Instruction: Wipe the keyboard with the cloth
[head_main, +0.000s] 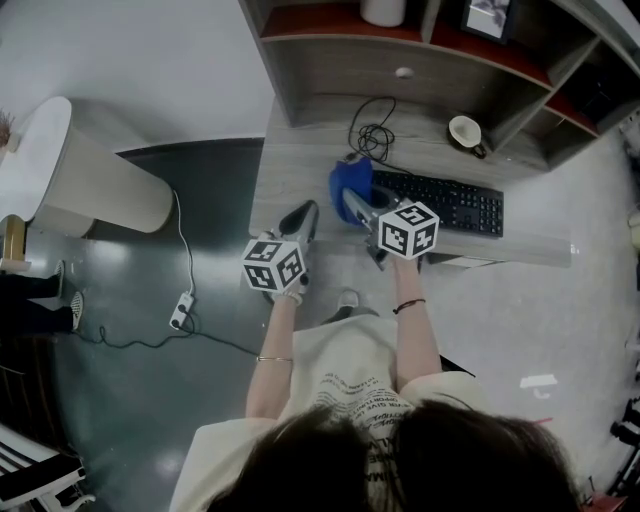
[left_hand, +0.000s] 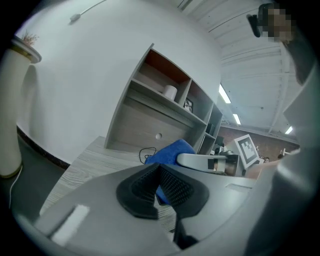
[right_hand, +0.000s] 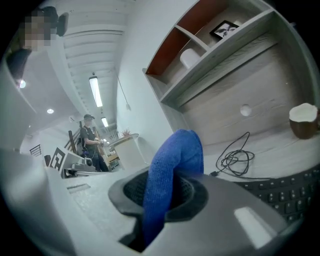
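Cream printed tee (head_main: 345, 378); dark wristband (head_main: 408, 305), perhaps cord.

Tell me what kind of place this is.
Probably an indoor office or lab workspace. A wood-grain desk carries a black keyboard and a coiled cable, with a shelf unit built over it. The right gripper view shows ceiling strip lights over an open room beyond.
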